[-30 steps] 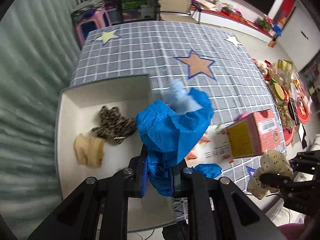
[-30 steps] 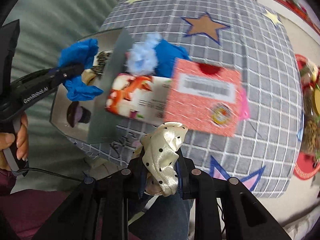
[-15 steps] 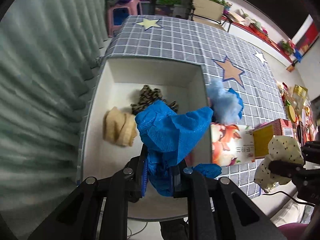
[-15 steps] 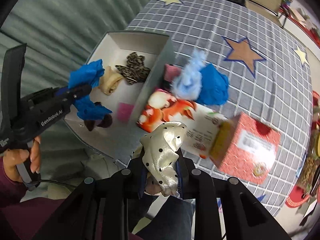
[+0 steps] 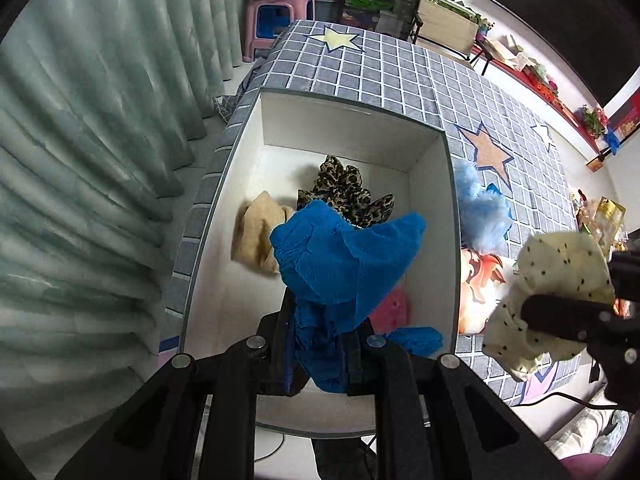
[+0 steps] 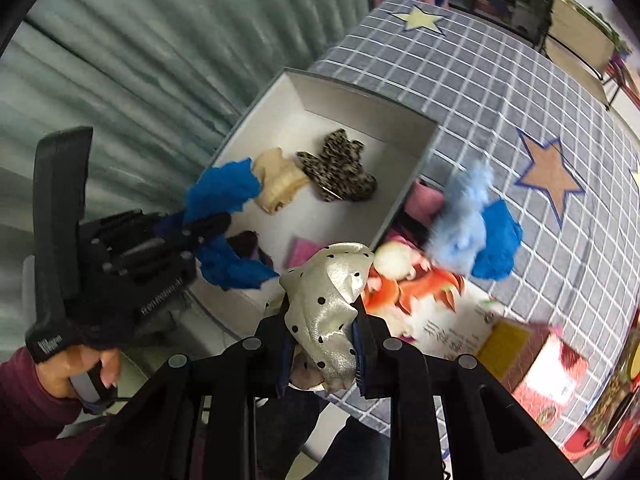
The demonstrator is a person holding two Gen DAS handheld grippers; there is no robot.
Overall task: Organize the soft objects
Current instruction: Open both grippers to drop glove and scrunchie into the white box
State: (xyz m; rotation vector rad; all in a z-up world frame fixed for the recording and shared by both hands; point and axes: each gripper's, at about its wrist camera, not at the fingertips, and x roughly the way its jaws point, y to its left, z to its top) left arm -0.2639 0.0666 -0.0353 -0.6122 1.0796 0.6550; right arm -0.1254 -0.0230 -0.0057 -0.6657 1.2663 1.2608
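Observation:
My left gripper (image 5: 322, 348) is shut on a crumpled blue cloth (image 5: 344, 256) and holds it above the near part of the open white box (image 5: 352, 120). It also shows in the right wrist view (image 6: 200, 236), over the box's near left edge. My right gripper (image 6: 324, 344) is shut on a cream cloth with black dots (image 6: 328, 300), held near the box's front right corner; the cloth shows in the left wrist view (image 5: 560, 280). In the box lie a leopard-print piece (image 6: 340, 168), a tan cloth (image 6: 276, 180), a pink piece (image 6: 300, 252) and a dark piece (image 6: 248, 242).
On the grey checked tablecloth (image 6: 480, 64) right of the box lie a light blue fluffy piece (image 6: 460, 224), a blue cloth (image 6: 496, 236), a printed flat pack (image 6: 424, 292) and a red carton (image 6: 548, 364). Green curtains (image 5: 80, 120) hang left of the table.
Both grippers moved left toward the box. The left one with the blue cloth now hangs over the box's inside; the right one with the dotted cloth has come close to the box's corner.

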